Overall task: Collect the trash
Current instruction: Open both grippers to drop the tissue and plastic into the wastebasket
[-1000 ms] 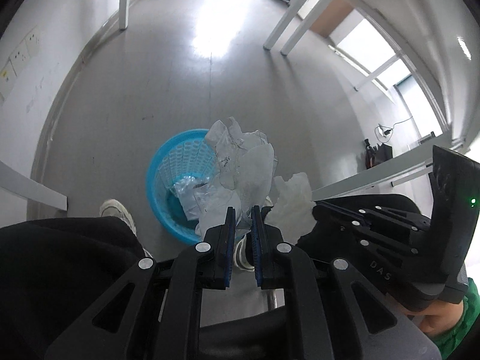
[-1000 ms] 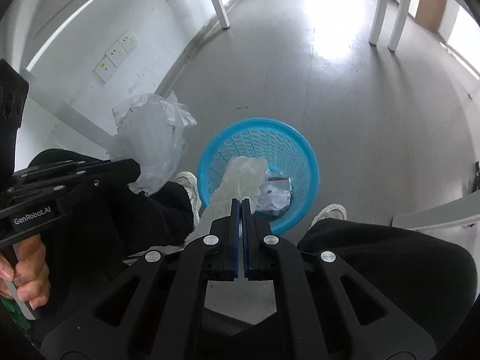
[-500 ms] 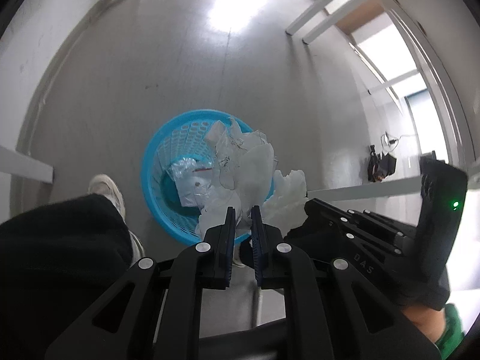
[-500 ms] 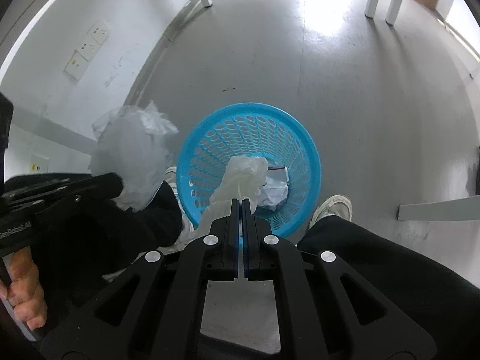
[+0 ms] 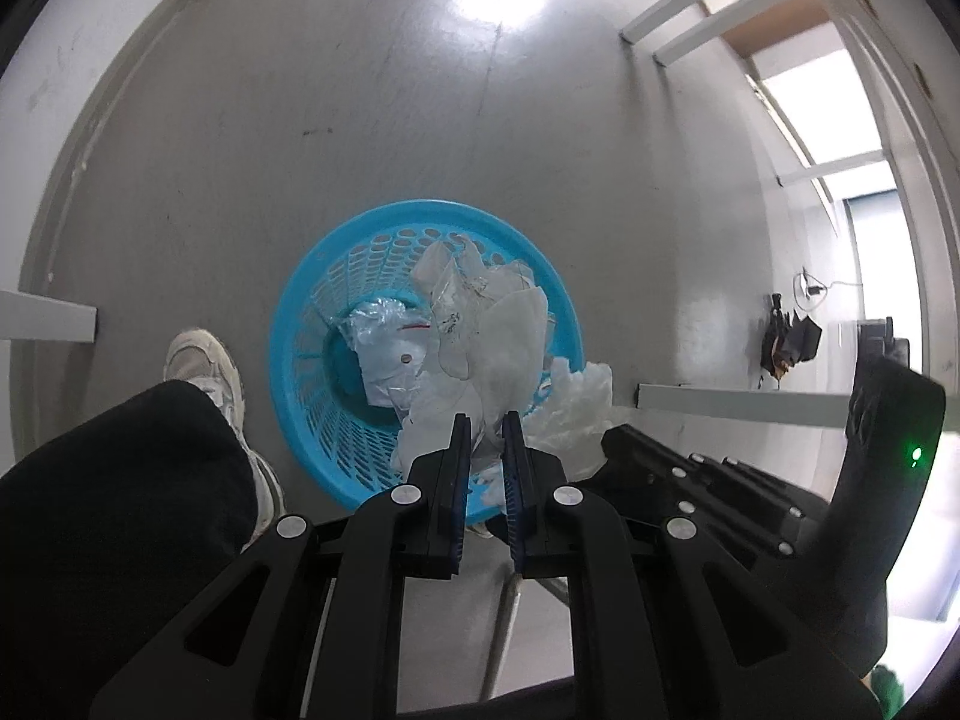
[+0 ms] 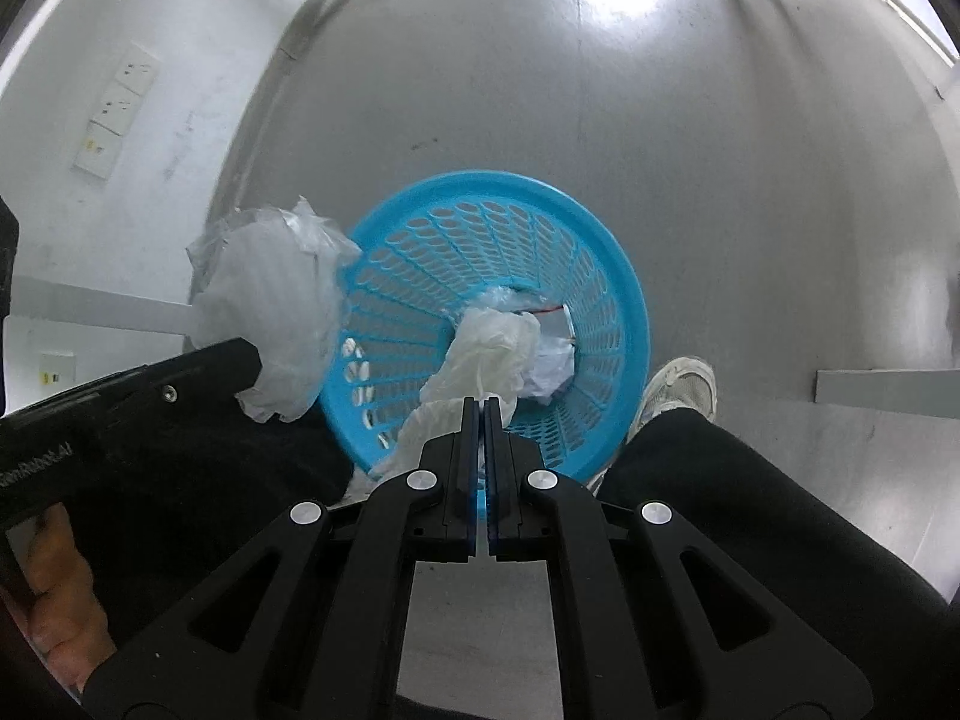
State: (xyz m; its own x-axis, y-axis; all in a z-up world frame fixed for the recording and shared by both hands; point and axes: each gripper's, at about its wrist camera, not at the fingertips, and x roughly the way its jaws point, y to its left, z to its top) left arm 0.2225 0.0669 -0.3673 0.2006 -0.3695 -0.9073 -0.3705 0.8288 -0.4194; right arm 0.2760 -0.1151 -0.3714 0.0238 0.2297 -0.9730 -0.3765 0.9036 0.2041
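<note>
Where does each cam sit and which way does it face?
Left wrist: on the left gripper, facing down at the blue basket; its clear plastic bag, black trouser leg, a shoe and the right gripper show.
Right wrist: on the right gripper, facing down into the same basket; its white crumpled bag, both legs and the left hand show.
Shared: basket, both bags, grey floor.
</note>
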